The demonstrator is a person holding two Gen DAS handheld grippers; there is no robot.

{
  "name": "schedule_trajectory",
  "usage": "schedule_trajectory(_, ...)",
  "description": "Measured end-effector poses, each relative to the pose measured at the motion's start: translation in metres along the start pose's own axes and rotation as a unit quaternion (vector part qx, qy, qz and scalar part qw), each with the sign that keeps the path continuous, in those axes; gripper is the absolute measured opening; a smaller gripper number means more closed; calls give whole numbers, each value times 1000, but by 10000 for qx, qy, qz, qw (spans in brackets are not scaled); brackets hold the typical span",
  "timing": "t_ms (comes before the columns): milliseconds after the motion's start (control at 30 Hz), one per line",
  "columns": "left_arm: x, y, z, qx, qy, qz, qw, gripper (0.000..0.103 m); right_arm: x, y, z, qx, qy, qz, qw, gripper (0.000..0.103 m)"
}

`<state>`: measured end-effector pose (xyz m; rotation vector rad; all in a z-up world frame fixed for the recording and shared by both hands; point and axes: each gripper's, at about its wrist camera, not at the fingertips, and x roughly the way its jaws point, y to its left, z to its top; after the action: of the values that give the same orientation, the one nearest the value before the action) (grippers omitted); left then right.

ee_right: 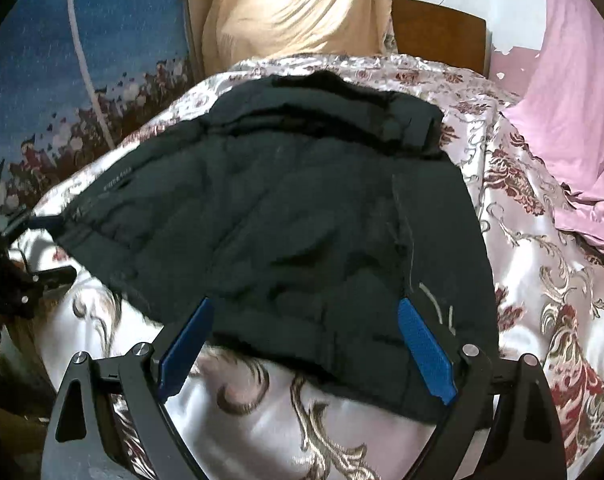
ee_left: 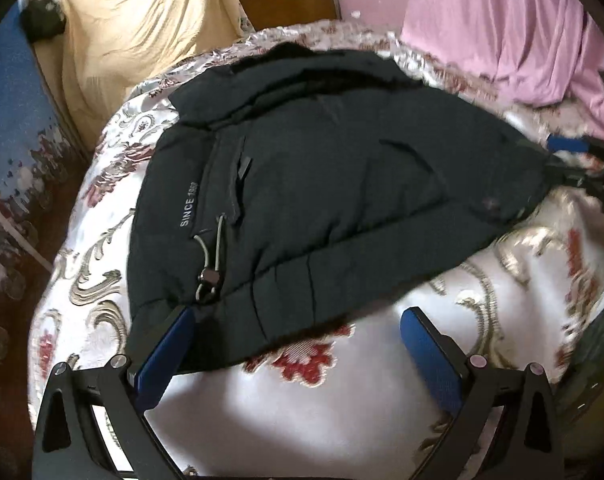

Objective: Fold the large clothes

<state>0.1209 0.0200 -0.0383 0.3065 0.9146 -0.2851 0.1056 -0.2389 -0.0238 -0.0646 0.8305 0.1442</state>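
Note:
A dark padded jacket [ee_left: 326, 184] lies folded on a floral satin bedspread [ee_left: 302, 400]. It carries "SINCE 198" lettering and a drawcord with a toggle [ee_left: 210, 276] near its lower left. My left gripper [ee_left: 298, 316] is open just over the jacket's near hem, its left finger at the corner by the toggle. In the right wrist view the jacket [ee_right: 286, 220] fills the middle, and my right gripper [ee_right: 306, 308] is open with both blue pads over the near hem. The right gripper shows at the jacket's right corner in the left wrist view [ee_left: 582, 160].
A pink cloth [ee_left: 514, 28] lies at the back right of the bed, also in the right wrist view [ee_right: 574, 120]. A cream cloth [ee_left: 142, 40] hangs over the back left. A wooden headboard [ee_left: 290, 0] stands behind. A blue wall [ee_right: 82, 40] is left.

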Motion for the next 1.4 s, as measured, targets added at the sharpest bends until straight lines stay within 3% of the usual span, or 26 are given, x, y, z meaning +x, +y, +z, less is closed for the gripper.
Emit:
schedule_trajectory(167, 4, -8, 4, 305, 62, 332, 9990, 103, 3, 2, -11, -95, 126, 12, 9999, 91)
schedule_trajectory(333, 8, -4, 5, 138, 88, 304, 9994, 103, 6, -6, -15, 41, 237, 61, 9997, 99)
schedule_trajectory(900, 11, 4, 7, 282, 42, 244, 9993, 103, 15, -12, -12, -701, 838, 66, 9940, 101)
schedule_trajectory(1033, 14, 5, 9, 253, 39, 345, 9991, 103, 20, -17, -6, -864, 954, -258, 9913, 101)
schedule_trajectory(1267, 14, 7, 9, 200, -31, 436, 9988, 103, 27, 4, -3, -1732, 730, -1430, 9717, 101)
schedule_trajectory(1400, 14, 11, 9, 172, -134, 890, 9958, 103, 20, 8, -1, -1873, 436, -1660, 9672, 101)
